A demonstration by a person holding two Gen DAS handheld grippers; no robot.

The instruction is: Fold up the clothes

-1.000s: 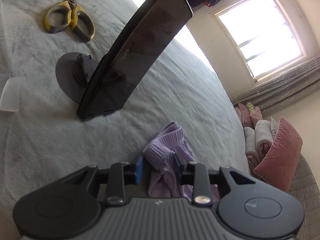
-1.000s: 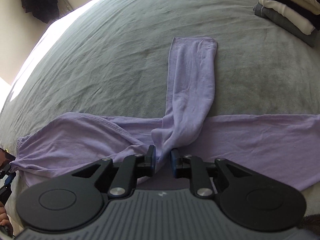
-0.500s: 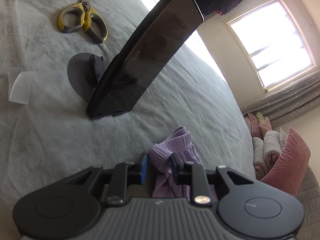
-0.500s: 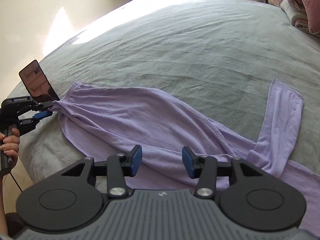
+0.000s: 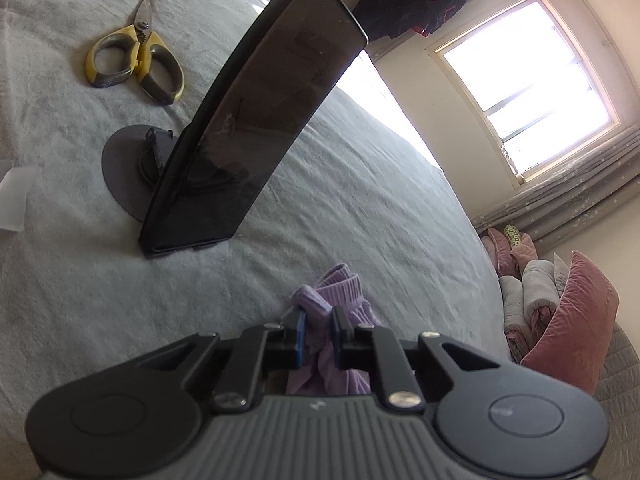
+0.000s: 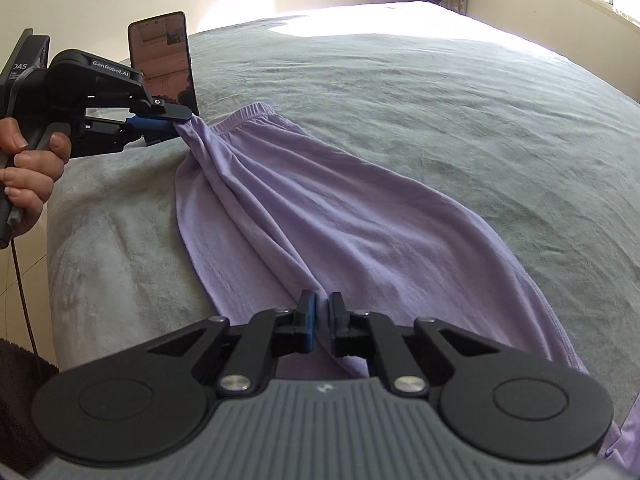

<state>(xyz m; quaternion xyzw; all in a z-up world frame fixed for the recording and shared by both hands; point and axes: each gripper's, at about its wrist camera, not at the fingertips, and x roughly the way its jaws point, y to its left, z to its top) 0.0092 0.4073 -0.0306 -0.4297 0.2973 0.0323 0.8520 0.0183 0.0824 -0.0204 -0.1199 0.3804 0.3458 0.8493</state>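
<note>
We are holding the lilac garment (image 6: 340, 224) stretched across the grey bed (image 6: 460, 92). Our left gripper (image 5: 318, 330) is pinching its bunched ribbed waistband, and our right gripper (image 6: 322, 320), jaws nearly together, is clamping a fold near its lower edge. A phone on a stand (image 5: 256, 120) and yellow scissors (image 5: 136, 68) are lying beyond.

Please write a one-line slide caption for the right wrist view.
Left gripper and right gripper pinch a lilac knit garment on a grey blanket-covered bed.
</note>
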